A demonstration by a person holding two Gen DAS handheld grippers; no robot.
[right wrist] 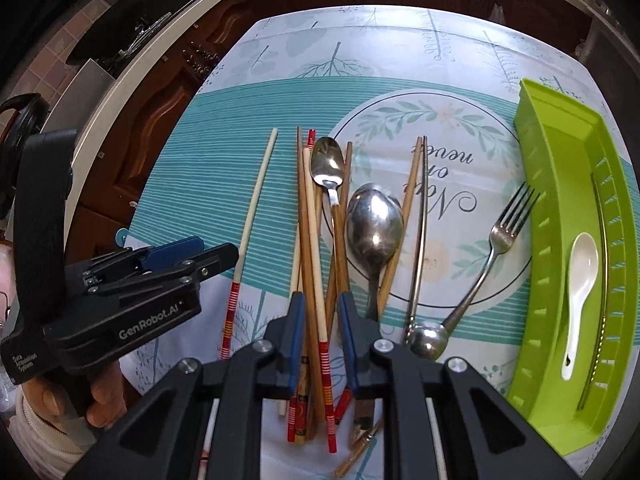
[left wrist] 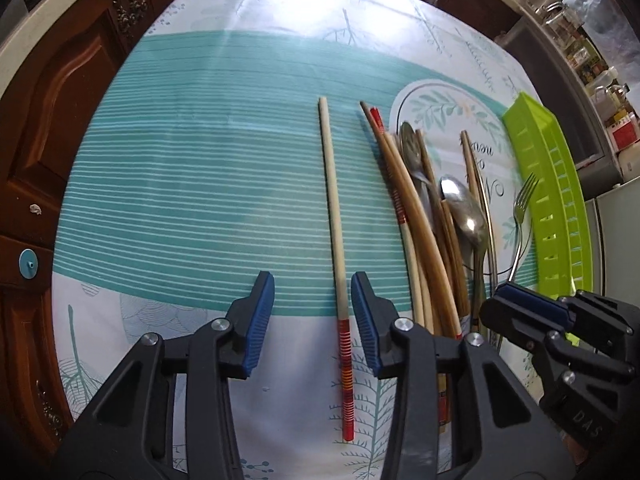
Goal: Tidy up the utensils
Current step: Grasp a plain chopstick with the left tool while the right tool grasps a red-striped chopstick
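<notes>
**Two grabs at once, and the pile is the tricky one**

Both grippers are down over the chopsticks. The left gripper [left wrist: 313,312] has its jaws moderately wide, straddling the lone pale chopstick [left wrist: 334,216] that lies apart from the heap, near where its red-striped end begins; the pads are clear of it, nothing gripped. Note the stick sits toward the 3 o'clock pad, not centred, so one pad may meet it first and roll it sideways across the tabletop [left wrist: 200,184].

The right gripper [right wrist: 322,322] is the riskier one. Its jaws are narrow and bracket several sticks of the chopstick pile [right wrist: 316,240] at once; whether the pads are pressing yet, I can't tell. Squeeze a crossed bundle like that and it could come up uneven, one stick slipping out, or drag the neighbours. The large spoon [right wrist: 374,220] lies on sticks at 1 o'clock of those jaws and may get jostled, along with the small spoon [right wrist: 328,164].

The green tray [right wrist: 560,152] waits at 3 o'clock, holding a white spoon [right wrist: 580,276]; the fork [right wrist: 496,240] lies between it and the pile.
</notes>
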